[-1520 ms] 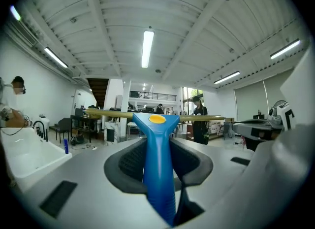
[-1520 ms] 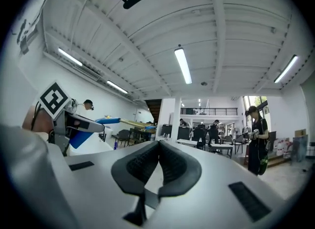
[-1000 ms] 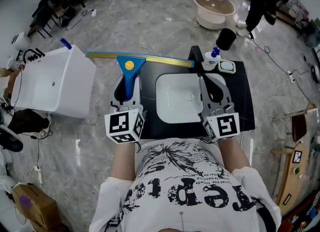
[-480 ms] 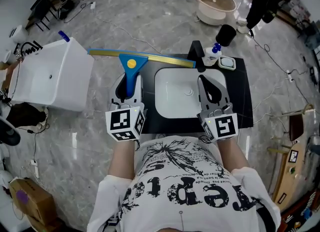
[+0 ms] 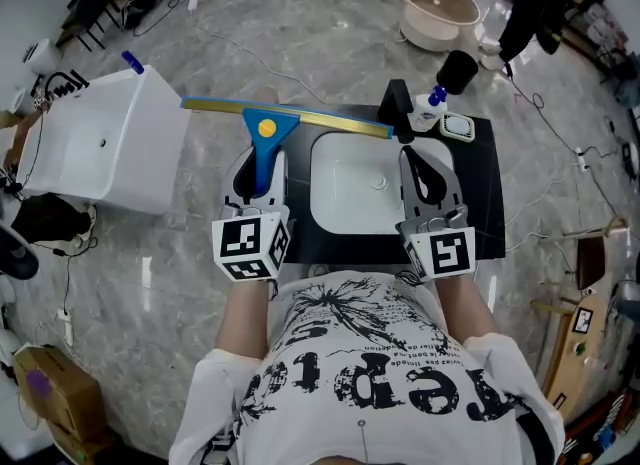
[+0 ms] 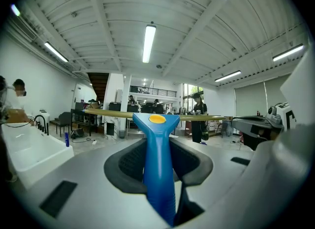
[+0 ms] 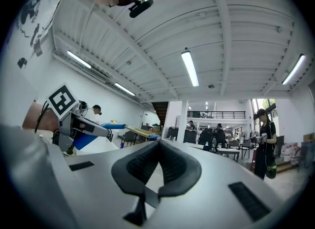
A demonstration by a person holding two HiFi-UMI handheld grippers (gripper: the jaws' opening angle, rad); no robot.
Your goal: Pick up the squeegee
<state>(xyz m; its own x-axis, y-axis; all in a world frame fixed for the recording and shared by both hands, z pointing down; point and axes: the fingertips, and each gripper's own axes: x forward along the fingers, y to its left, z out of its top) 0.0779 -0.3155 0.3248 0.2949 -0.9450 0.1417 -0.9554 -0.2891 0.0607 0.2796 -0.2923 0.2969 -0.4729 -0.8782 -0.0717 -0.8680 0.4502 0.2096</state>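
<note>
Squeegee (image 5: 266, 125) sits clamped in left claw (image 5: 258, 165) beside white basin (image 5: 330, 165).

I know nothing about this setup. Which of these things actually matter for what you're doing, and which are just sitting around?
Part of the job:
- blue-handled squeegee
- left gripper, closed on its handle

Just lying about:
- white sink
- black faucet
- blue-capped bottle
- white tub
- right gripper, shut and empty
</note>
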